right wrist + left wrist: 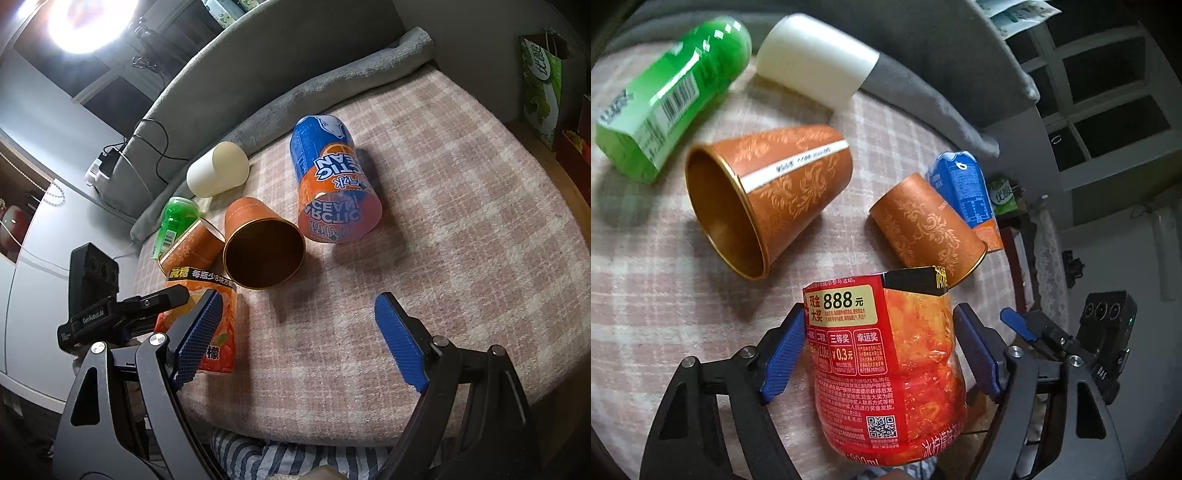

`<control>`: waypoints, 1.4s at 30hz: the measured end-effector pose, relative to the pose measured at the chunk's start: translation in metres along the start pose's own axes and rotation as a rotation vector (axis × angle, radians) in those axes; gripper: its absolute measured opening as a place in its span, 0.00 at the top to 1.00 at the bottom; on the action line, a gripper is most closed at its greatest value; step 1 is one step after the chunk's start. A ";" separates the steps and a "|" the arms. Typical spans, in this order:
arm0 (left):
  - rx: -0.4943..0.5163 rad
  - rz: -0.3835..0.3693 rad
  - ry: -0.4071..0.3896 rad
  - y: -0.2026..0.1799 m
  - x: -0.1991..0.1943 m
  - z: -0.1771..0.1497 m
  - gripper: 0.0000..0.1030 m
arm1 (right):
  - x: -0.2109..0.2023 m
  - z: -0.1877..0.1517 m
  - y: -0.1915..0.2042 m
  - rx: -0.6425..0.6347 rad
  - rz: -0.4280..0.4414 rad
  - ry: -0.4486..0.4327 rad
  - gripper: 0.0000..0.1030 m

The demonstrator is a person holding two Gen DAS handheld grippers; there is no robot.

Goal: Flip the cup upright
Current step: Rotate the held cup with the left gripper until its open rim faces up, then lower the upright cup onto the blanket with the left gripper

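Pink-and-white checked cloth [461, 192] carries a red-orange labelled cup [882, 362], which sits between the spread blue pads of the left gripper [881, 350], neither pad clearly touching it. Just beyond that cup, two copper-orange patterned metal cups [264, 247] lie on their sides, and the right gripper [299, 339] hovers beside it, wide open with nothing held.

Blanket [461, 192] bare right of cups [264, 253] (crowded left).
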State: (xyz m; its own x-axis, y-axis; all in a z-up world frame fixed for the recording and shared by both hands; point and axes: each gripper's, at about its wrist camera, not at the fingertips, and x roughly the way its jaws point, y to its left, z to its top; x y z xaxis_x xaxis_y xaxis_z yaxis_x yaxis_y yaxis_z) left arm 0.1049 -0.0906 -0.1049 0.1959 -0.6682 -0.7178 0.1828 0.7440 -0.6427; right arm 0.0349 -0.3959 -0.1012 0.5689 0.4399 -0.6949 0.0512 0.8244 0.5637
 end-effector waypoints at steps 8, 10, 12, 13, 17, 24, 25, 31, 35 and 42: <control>0.087 0.063 -0.126 -0.016 -0.023 -0.009 0.24 | 0.004 -0.001 0.004 -0.004 0.013 0.002 0.16; 0.092 0.077 -0.149 -0.017 -0.026 -0.012 0.24 | 0.005 -0.002 0.007 -0.004 0.015 0.002 0.16; 0.091 0.084 -0.168 -0.016 -0.028 -0.016 0.24 | 0.006 -0.003 0.008 -0.006 0.018 0.005 0.16; 0.090 0.086 -0.177 -0.016 -0.029 -0.017 0.24 | 0.007 -0.003 0.008 -0.007 0.018 0.006 0.16; 0.114 0.124 -0.217 -0.021 -0.032 -0.021 0.24 | 0.008 -0.003 0.009 -0.006 0.018 0.006 0.16; 0.199 0.202 -0.289 -0.034 -0.038 -0.025 0.24 | 0.006 -0.004 0.013 -0.010 0.022 -0.002 0.16; 0.209 0.208 -0.291 -0.036 -0.038 -0.026 0.24 | 0.006 -0.005 0.014 -0.012 0.021 -0.002 0.16; 0.283 0.273 -0.328 -0.049 -0.035 -0.031 0.24 | 0.004 -0.005 0.014 -0.014 0.019 -0.010 0.16; 0.316 0.308 -0.344 -0.053 -0.033 -0.031 0.24 | 0.003 -0.004 0.012 -0.011 0.021 -0.013 0.16; 0.332 0.342 -0.349 -0.055 -0.028 -0.032 0.24 | 0.001 -0.005 0.005 0.000 0.021 -0.015 0.16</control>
State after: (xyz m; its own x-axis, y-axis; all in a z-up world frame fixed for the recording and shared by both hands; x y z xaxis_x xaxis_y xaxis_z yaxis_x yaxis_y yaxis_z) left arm 0.0584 -0.1125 -0.0583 0.5916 -0.3946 -0.7031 0.3341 0.9136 -0.2316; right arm 0.0320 -0.3893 -0.1009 0.5823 0.4515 -0.6761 0.0389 0.8151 0.5779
